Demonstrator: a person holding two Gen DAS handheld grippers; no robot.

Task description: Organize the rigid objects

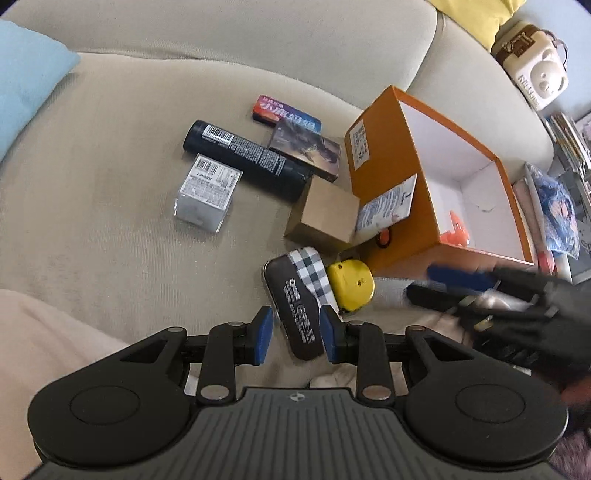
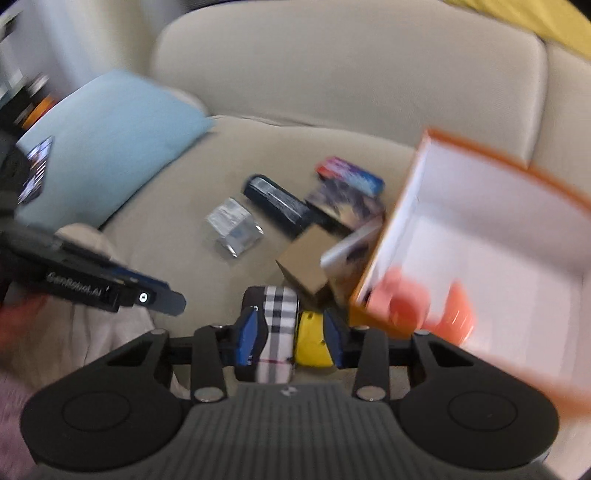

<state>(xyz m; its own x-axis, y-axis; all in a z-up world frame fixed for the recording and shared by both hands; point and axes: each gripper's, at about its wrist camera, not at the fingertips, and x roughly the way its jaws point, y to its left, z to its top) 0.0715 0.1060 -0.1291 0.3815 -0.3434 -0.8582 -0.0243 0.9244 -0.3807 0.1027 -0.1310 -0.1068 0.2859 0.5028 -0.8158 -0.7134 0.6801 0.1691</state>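
On a beige sofa seat lie a dark case with a checked band (image 1: 295, 295), a yellow tape measure (image 1: 351, 282), a brown cardboard box (image 1: 325, 214), a black tube (image 1: 245, 158), a clear plastic box (image 1: 207, 192), a printed tin (image 1: 286, 114) and a picture card box (image 1: 306, 147). An open orange box (image 1: 443, 177) stands at the right with an orange item inside. My left gripper (image 1: 297, 334) is open with its pads either side of the dark case's near end. My right gripper (image 2: 291, 334) is open above the checked case (image 2: 277, 325) and tape measure (image 2: 312, 341); this view is blurred.
A light blue cushion (image 1: 26, 85) lies at the far left. A beige blanket (image 1: 48, 332) covers the near left seat. A white bear-face box (image 1: 535, 70) and stacked items sit beyond the sofa arm at right. The sofa backrest (image 1: 221, 33) runs behind.
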